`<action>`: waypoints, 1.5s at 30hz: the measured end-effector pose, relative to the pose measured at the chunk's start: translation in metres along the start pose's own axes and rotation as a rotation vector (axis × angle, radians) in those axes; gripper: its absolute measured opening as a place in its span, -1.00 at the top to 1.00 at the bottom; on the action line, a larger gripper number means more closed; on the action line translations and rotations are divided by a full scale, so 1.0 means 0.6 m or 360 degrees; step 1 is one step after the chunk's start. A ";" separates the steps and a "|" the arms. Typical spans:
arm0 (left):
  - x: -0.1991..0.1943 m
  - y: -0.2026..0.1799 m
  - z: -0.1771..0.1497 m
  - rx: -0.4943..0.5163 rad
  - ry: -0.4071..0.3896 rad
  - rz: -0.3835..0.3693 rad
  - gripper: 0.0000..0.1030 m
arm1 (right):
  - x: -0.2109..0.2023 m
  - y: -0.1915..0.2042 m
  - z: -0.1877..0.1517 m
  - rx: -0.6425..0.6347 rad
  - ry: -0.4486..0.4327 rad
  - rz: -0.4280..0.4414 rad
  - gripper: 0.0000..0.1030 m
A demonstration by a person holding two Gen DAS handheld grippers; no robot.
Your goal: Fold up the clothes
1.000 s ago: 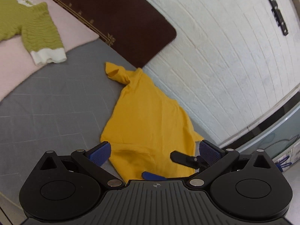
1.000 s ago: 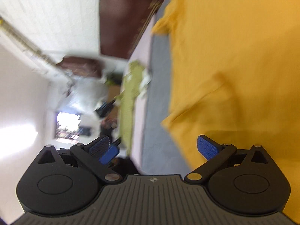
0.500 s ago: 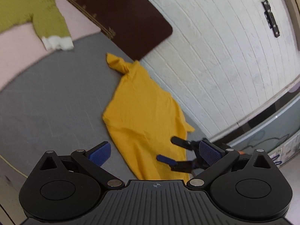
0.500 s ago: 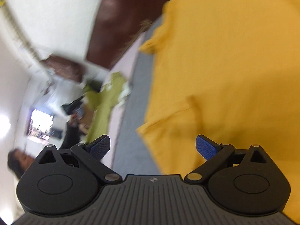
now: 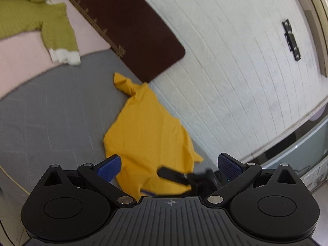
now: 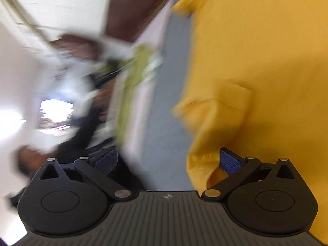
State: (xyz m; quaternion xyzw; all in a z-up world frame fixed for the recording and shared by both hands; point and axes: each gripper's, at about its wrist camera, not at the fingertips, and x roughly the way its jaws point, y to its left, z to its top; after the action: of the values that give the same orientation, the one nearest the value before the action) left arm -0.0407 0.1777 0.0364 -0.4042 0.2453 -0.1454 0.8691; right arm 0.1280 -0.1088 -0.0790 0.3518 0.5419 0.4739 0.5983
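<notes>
Yellow shirt (image 5: 147, 143) hem cut off; right view blurred; both hand-held grippers wide, empty.

place: home bedroom | cues: bed with grey sheet (image 5: 51, 110), brown headboard (image 5: 127, 26), white brick wall (image 5: 235, 61)

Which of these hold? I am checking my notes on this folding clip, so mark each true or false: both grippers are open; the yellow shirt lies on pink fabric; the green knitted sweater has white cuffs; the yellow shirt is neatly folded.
1. Both grippers are open. True: the left gripper and right gripper have jaws spread.
2. The yellow cotton shirt lies on pink fabric. False: it lies on the grey mat.
3. The green knitted sweater has white cuffs. True.
4. The yellow shirt is neatly folded. False: it lies spread out and rumpled.
</notes>
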 end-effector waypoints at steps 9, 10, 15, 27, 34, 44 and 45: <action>0.078 -0.032 0.013 0.0068 0.0229 -0.0084 -1.00 | -0.036 0.037 -0.079 -0.0241 0.0096 -0.0091 -0.99; 0.102 -0.032 0.005 0.0049 0.0293 -0.0116 -1.00 | -0.061 0.032 -0.081 -0.0222 0.0025 -0.0129 -0.99; 0.218 -0.024 -0.050 0.0080 0.0556 -0.0051 -1.00 | -0.207 0.017 -0.094 -0.0151 -0.0453 -0.0464 -0.99; 0.187 0.067 -0.077 0.0060 0.0662 0.0199 -1.00 | -0.403 -0.044 -0.220 0.0245 -0.0781 -0.1018 -0.95; 0.129 0.087 -0.036 -0.0012 0.0452 0.0369 -1.00 | -0.385 -0.078 -0.216 0.0386 -0.0745 -0.0753 -0.96; 0.147 0.125 -0.046 -0.0081 0.0464 0.0468 -1.00 | -0.365 -0.092 -0.219 0.0422 -0.0794 -0.0480 -0.96; 0.149 0.125 -0.048 -0.0111 0.0484 0.0427 -1.00 | -0.366 -0.094 -0.217 0.0428 -0.0801 -0.0471 -0.96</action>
State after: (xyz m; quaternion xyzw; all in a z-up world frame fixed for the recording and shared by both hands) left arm 0.0228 0.1667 -0.0653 -0.3711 0.4303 -0.0790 0.8191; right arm 0.0188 -0.3460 -0.0839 0.4513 0.4799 0.2040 0.7242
